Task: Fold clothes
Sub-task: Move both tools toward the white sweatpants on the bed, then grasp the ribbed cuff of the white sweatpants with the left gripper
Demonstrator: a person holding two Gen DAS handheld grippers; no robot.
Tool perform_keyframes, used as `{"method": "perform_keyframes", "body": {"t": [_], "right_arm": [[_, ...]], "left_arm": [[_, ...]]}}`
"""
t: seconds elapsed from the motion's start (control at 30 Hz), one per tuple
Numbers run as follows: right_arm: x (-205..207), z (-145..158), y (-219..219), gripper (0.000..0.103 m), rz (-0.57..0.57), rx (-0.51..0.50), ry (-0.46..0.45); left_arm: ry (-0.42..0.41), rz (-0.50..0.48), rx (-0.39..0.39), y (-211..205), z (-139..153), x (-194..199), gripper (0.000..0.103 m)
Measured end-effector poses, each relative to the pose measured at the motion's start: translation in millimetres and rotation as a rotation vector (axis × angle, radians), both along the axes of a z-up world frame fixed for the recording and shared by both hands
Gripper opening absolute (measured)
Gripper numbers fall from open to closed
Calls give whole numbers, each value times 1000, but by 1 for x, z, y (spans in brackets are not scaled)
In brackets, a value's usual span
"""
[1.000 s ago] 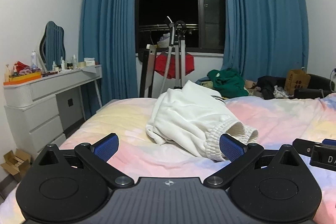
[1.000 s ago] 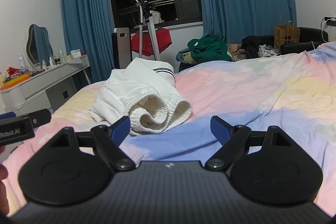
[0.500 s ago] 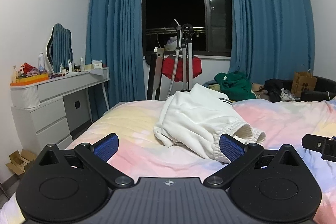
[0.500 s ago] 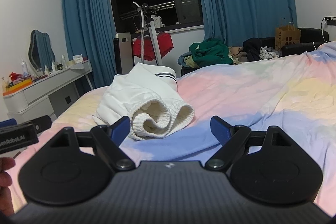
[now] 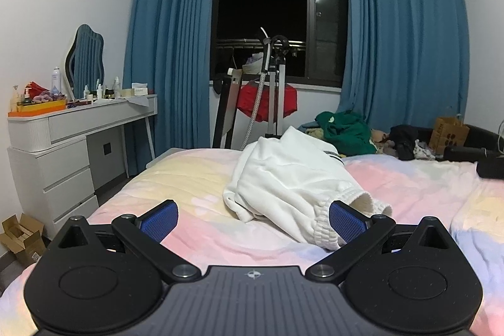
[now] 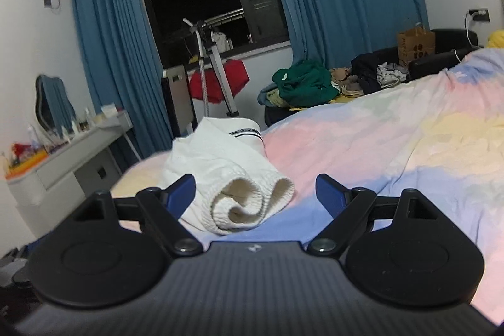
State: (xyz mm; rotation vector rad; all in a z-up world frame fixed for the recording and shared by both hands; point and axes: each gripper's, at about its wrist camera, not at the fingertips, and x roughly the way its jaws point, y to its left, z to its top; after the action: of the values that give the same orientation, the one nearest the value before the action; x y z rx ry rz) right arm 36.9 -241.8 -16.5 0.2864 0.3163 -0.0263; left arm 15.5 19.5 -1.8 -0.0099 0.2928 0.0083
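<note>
Both grippers stood wide open and held nothing: the left gripper [image 5: 253, 214] framed bare bedspread at the lower centre of its view, and the right gripper [image 6: 255, 189] spread its blue pads either side of a ribbed cuff. That cuff belonged to the white garment [image 5: 289, 175], a crumpled heap on the pastel bed [image 5: 176, 178], lying just ahead of both sets of jaws. Its long axis ran from the cuffed end near the grippers toward the upper centre of the frame, where a dark-striped hem [image 6: 245, 133] faced the window. The right gripper looked nearer, with the cuff centred between its fingers; for the left, the cuff sat off by its right finger. Containers were few: a brown paper bag [image 6: 415, 44] at upper right, contents unseen.
</note>
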Motion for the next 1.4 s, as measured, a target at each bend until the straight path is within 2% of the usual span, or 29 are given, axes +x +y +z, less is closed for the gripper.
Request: {"method": "perform_keyframes", "body": {"t": [0.13, 0.27, 0.4, 0.57, 0.67, 0.8, 0.87, 1.0, 1.07, 1.17, 1.23, 1.3, 1.4], "right_arm": [[4, -14, -2, 85, -4, -47, 47], [10, -30, -22, 85, -25, 15, 108], [12, -46, -39, 85, -70, 28, 135], [24, -63, -61, 85, -110, 122, 160], [31, -73, -68, 85, -113, 162, 163], [47, -89, -74, 84, -102, 196, 211], [54, -95, -76, 84, -104, 221, 213], [63, -103, -81, 84, -109, 249, 221], [66, -105, -81, 84, -113, 255, 223], [65, -102, -81, 84, -108, 248, 193], [66, -103, -80, 84, -109, 241, 185], [67, -102, -78, 84, -105, 232, 182], [64, -99, -71, 84, -116, 179, 162]], "left_arm": [[17, -30, 18, -6, -8, 3, 103], [99, -151, 75, -22, -30, 16, 99], [159, -188, 139, -47, -51, 43, 98], [129, -207, 255, -88, -57, 92, 98], [117, -200, 273, -108, -57, 129, 97], [122, -172, 286, -135, -62, 178, 97], [154, -150, 291, -145, -69, 202, 91], [217, -86, 288, -150, -83, 238, 71], [228, -62, 263, -148, -85, 246, 64], [230, -74, 283, -145, -83, 245, 55], [214, -79, 314, -144, -80, 239, 41], [211, -70, 312, -142, -73, 233, 25], [223, -90, 290, -134, -58, 219, 19]]}}
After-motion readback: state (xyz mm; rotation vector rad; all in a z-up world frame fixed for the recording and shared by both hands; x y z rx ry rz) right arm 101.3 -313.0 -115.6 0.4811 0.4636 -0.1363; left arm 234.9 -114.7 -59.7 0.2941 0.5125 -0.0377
